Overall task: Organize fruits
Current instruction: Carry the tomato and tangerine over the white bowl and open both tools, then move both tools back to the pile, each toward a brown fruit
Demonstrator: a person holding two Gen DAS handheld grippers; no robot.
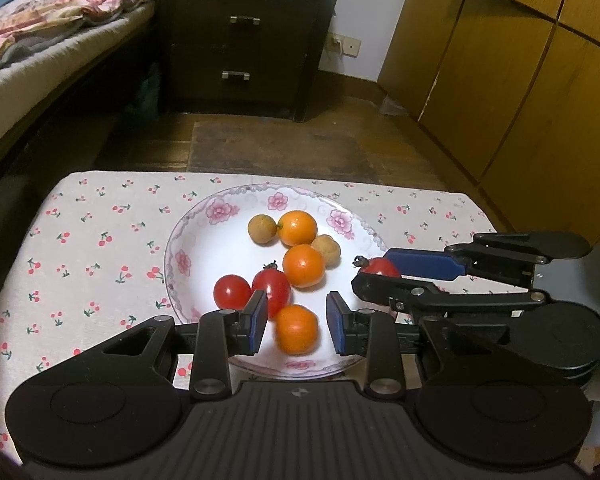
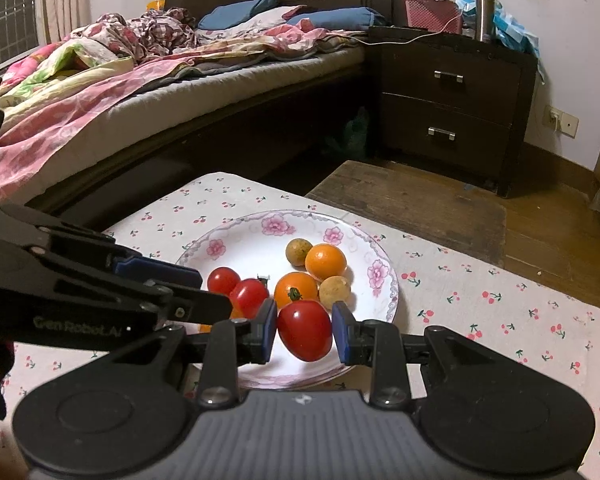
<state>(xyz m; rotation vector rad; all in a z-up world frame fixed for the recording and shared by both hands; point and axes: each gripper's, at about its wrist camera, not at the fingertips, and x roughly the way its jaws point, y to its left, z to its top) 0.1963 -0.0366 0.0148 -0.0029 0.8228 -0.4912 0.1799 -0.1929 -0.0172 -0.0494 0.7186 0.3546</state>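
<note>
Nearest in the left wrist view: left gripper (image 1: 297, 322), blue pads either side of an orange fruit (image 1: 297, 329) at the plate's 6 o'clock edge. A small gap shows on each side of the fruit, so can't tell if it's truly pinched or just framed.

Right wrist view, nearest: right gripper (image 2: 305, 330) clamped on a big red tomato (image 2: 305, 330), green stem up, pads touching both flanks. It sits over the near part of the plate (image 2: 260, 240); in the left view it shows at abt 3 o'clock of the plate, tomato at the rim there.

Plate: white w/ pink flower border, on a cherry-print cloth (image 1: 100, 240).

On the plate, going farther in the left view:
- 2 small red tomatoes (image 1: 232, 291) side by side at abt 8 o'clock, touching.
- Orange fruit at centre, just beside the tomatoes.
- Brown round fruit (image 1: 326, 250) touching it at 2 o'clock.
- Another orange fruit at 12 o'clock w/ a 2nd brown one touching its 9 o'clock side.

Beyond the cloth: wood floor, dark nightstand (image 1: 240, 48) at 12 o'clock, bed (image 1: 40, 60) at 10, wood cabinets (image 1: 520, 80) at 2.
</note>
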